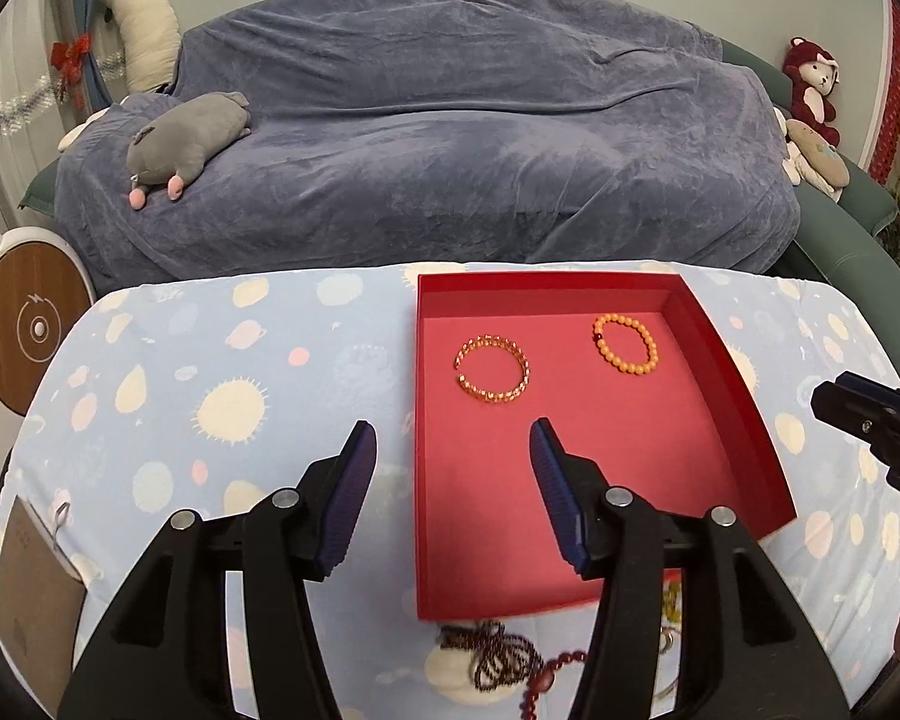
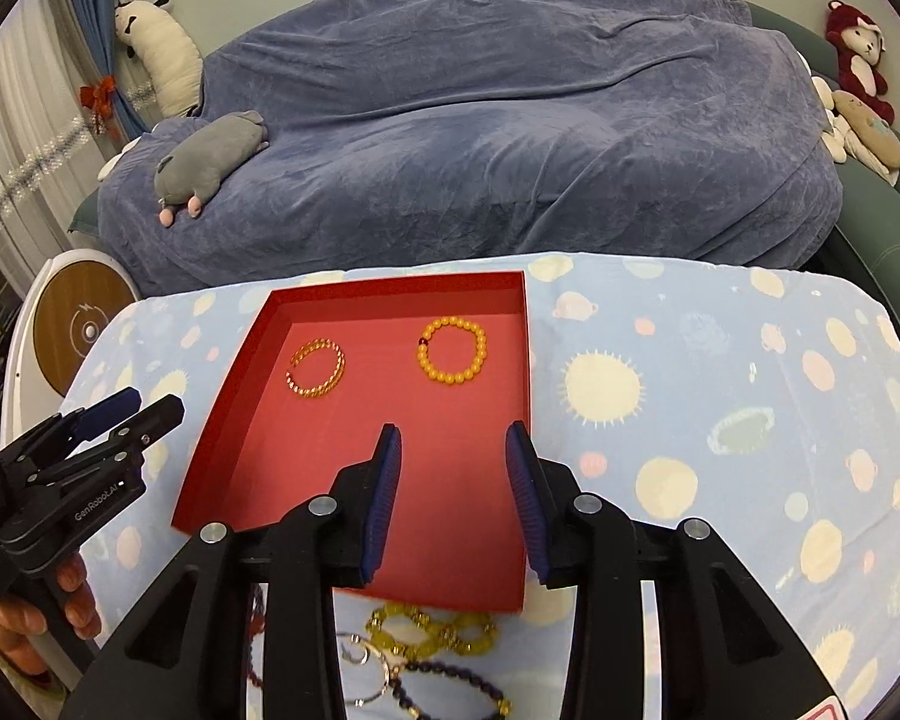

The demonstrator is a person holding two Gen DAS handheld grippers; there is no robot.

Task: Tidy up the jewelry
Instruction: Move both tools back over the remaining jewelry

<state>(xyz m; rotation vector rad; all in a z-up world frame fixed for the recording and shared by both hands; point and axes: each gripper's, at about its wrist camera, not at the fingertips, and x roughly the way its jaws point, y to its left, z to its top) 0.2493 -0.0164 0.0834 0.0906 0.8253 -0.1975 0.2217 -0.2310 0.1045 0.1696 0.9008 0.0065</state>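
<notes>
A shallow red tray [image 1: 732, 372] [image 2: 240, 384] lies on the planet-print tablecloth. Inside it rest a gold open bangle [image 1: 493, 369] [image 2: 316, 369] and an orange bead bracelet [image 1: 626, 343] [image 2: 452, 350], apart from each other. My left gripper [image 1: 450, 438] [image 2: 150, 405] hovers over the tray's near left edge, open and empty. My right gripper [image 2: 453, 438] [image 1: 837, 393] hangs over the tray's near right part, open with nothing between its pads. Below the tray's front edge lies a tangle of jewelry: dark red beads [image 1: 504, 654], a yellow bracelet [image 2: 432, 630], a dark bead bracelet [image 2: 450, 684].
Behind the table stands a sofa under a blue-grey blanket [image 1: 450, 120] with a grey plush toy [image 1: 192, 144]. A round white and wood device [image 1: 30, 330] sits at the left. A brown card [image 1: 30, 588] lies on the table's front left. A hand [image 2: 24, 630] holds the left gripper.
</notes>
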